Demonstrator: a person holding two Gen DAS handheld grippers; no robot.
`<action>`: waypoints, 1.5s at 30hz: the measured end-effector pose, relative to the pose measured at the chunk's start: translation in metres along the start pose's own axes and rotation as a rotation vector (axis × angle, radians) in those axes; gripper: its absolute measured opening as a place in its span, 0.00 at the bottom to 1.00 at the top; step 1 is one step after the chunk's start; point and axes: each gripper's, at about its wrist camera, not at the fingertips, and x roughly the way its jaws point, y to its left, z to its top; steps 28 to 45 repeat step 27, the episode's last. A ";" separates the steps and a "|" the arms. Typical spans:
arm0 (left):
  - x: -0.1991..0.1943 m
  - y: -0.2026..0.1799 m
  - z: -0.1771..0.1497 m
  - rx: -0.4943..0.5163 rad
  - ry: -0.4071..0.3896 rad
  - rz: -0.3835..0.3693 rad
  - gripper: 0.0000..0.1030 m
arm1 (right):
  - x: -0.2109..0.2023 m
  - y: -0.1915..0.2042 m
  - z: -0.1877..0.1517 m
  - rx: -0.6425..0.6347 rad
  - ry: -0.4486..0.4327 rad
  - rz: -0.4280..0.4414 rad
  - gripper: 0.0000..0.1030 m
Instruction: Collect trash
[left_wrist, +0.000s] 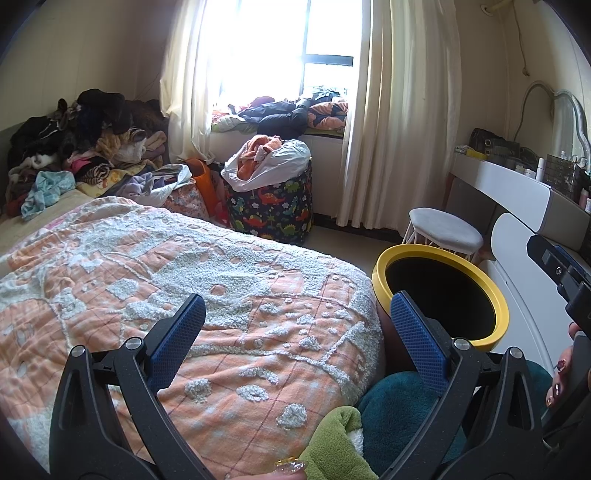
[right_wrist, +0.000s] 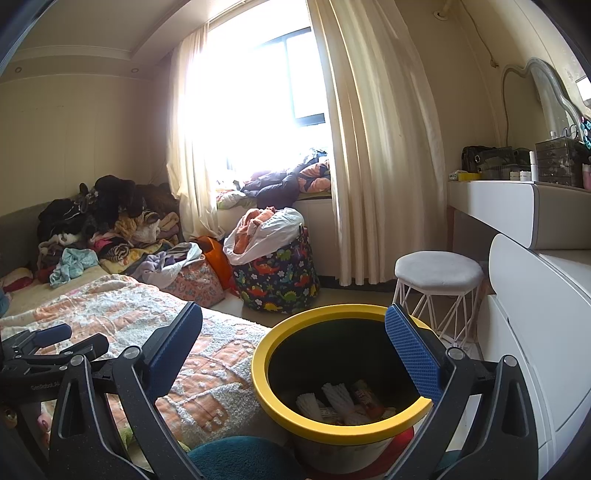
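A yellow-rimmed trash bin (right_wrist: 280, 410) stands on the floor beside the bed, right under my right gripper (right_wrist: 293, 326), which is open and empty. Crumpled white paper and wrappers (right_wrist: 340, 402) lie in the bin's bottom. The bin also shows in the left wrist view (left_wrist: 495, 295), to the right of my left gripper (left_wrist: 297, 312). My left gripper is open and empty above the orange-and-white bed cover (left_wrist: 184, 266). In the right wrist view it shows at the far left (right_wrist: 48, 343).
A white stool (right_wrist: 437, 271) and a white dresser (right_wrist: 532, 295) stand right of the bin. A dinosaur-print laundry bag (right_wrist: 277, 280) sits by the window. Clothes (left_wrist: 85, 140) are piled at the bed's far end. Teal and green plush things (left_wrist: 384, 421) lie near me.
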 end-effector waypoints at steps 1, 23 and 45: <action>0.000 0.000 0.000 0.000 -0.001 0.001 0.89 | 0.000 0.000 0.000 0.001 0.002 0.000 0.94; -0.033 0.247 -0.035 -0.481 0.128 0.590 0.89 | 0.075 0.292 -0.007 -0.315 0.515 0.825 0.94; -0.052 0.348 -0.082 -0.616 0.233 0.853 0.89 | 0.088 0.419 -0.079 -0.436 0.745 0.978 0.94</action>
